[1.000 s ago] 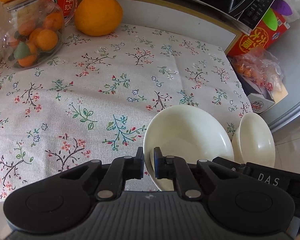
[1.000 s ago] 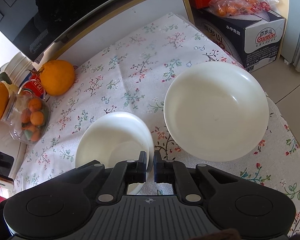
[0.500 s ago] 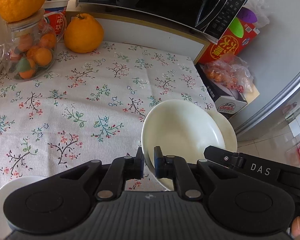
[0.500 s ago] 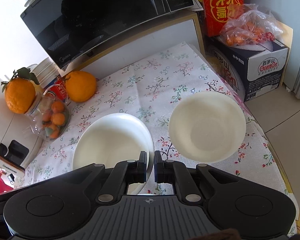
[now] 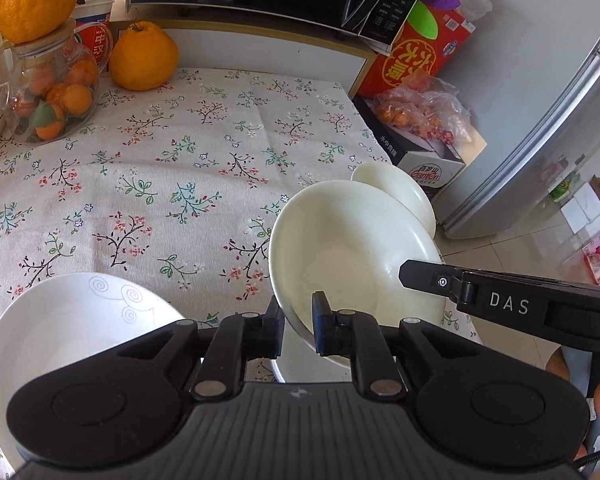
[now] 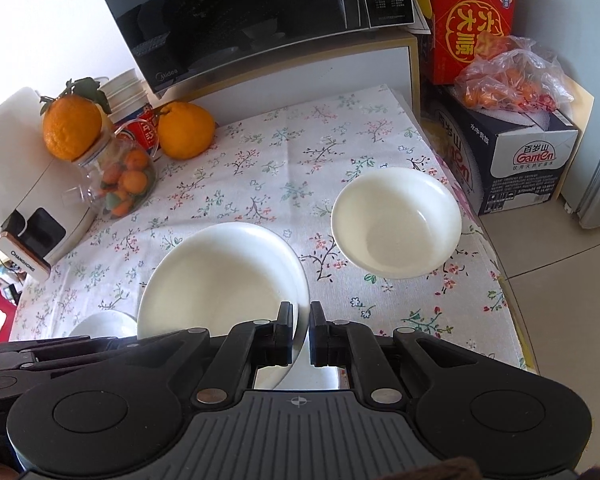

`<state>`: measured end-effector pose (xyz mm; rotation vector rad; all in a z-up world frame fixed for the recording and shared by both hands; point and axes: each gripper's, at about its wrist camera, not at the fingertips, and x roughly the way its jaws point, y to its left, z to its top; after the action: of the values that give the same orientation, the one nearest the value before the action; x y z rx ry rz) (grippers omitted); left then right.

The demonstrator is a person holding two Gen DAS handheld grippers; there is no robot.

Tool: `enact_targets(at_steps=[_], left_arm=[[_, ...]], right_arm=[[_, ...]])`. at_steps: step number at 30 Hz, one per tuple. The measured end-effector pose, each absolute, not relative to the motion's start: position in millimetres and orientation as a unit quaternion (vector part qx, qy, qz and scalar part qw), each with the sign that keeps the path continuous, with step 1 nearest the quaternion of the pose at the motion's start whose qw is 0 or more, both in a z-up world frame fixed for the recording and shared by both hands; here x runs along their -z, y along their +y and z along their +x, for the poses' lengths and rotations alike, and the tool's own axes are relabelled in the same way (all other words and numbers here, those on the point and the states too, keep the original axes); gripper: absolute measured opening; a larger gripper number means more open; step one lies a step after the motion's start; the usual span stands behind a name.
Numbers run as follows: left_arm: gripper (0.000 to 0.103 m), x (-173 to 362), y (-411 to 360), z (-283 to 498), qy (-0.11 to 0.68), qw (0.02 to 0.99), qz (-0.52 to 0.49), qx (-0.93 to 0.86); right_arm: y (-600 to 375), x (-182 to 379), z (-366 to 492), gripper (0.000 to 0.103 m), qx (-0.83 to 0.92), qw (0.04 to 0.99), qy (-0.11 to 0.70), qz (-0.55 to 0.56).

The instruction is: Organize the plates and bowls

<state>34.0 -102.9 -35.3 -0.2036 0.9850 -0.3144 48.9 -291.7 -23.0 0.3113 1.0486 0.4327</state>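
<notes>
My left gripper (image 5: 298, 324) is shut on the near rim of a cream plate (image 5: 348, 248) and holds it tilted above the table's right part. My right gripper (image 6: 300, 330) is shut on the rim of the same plate (image 6: 220, 276); its black finger (image 5: 428, 276) shows across the plate in the left wrist view. A cream bowl (image 6: 396, 222) sits on the floral tablecloth (image 6: 284, 168) near the right edge, and shows behind the plate in the left wrist view (image 5: 396, 188). A white bowl with a swirl pattern (image 5: 72, 328) sits at the near left.
At the back stand a microwave (image 6: 260, 12), a large orange (image 6: 186, 130), a glass jar of small oranges (image 6: 124, 184) with an orange on top, and a white appliance (image 6: 24, 184). Boxes and a bag of fruit (image 6: 512, 80) are beyond the table's right edge.
Both grippers have risen and pulled back with the plate. The table looks farther away, and the swirl-patterned bowl has come into view at the near left.
</notes>
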Motion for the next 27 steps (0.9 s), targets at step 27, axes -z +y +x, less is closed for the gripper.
enact_targets(at_steps=[27], left_arm=[[0.025,62,-134,20,0.501,0.855,0.002,0.132]], right_arm=[[-274,42,35,0.013,-0.217,0.825,0.519,0.051]])
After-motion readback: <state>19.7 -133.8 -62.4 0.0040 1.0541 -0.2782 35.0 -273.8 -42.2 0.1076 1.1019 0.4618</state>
